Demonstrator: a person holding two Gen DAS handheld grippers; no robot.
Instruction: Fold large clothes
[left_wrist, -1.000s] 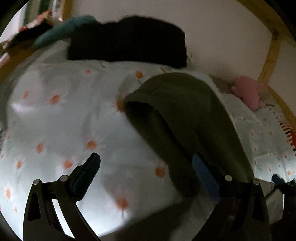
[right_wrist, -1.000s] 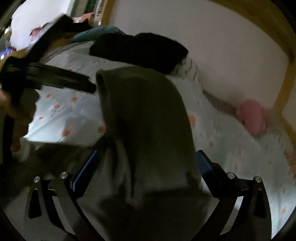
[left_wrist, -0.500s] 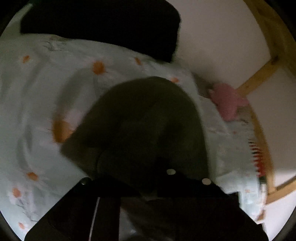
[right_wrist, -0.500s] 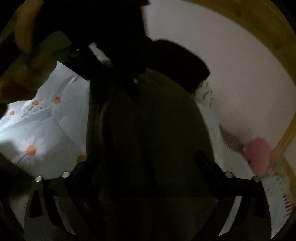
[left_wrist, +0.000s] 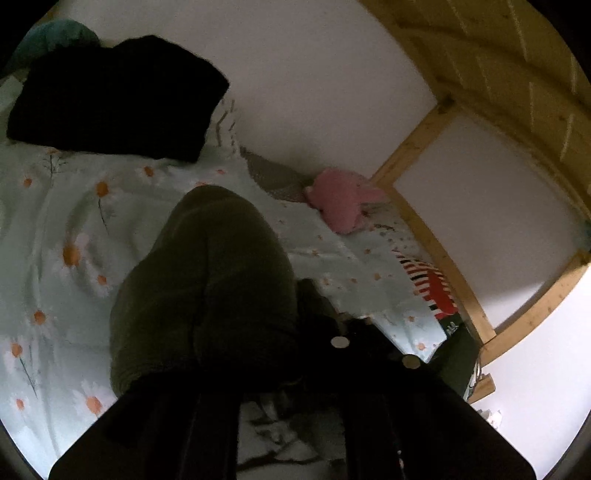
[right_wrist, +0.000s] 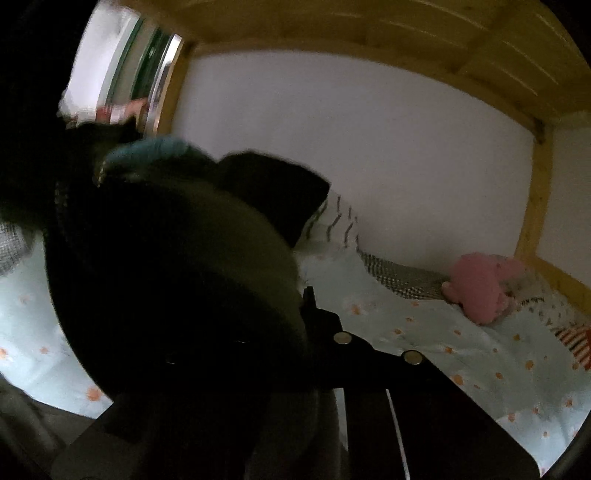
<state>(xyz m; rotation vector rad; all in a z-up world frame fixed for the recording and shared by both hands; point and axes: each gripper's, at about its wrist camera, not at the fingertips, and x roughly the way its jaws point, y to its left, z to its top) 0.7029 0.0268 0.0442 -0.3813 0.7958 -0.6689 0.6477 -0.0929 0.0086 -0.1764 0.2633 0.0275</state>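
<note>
Both grippers sit at the bottom of their own frames, pointing somewhat downward over the bed. The left gripper (left_wrist: 295, 332) has its jaws drawn nearly together, pinching the near edge of the olive-green garment (left_wrist: 207, 280); a second ago they stood wide apart over the sheet, they clamped, and they have just eased open very slightly, cloth still between them. The right gripper (right_wrist: 295, 317) has just closed, its jaws now nipped tight on the same olive-green garment (right_wrist: 177, 280), which fills the lower left and centre of its frame and drapes over the left finger.

In the left view the garment runs from bottom centre up to mid-frame, bunched and raised at the near end, its far end on the daisy-print sheet (left_wrist: 66, 229).

Counted: two grippers, one olive garment, one black folded pile (left_wrist: 110, 96) at upper left, one teal item (left_wrist: 59, 33) behind it, one pink plush toy (left_wrist: 343, 206) right of centre against the white wall, one wooden bed frame (left_wrist: 436, 236).

Since a second ago, both views have tilted up, showing more wall and frame, and the garment's near end has come up off the sheet
</note>
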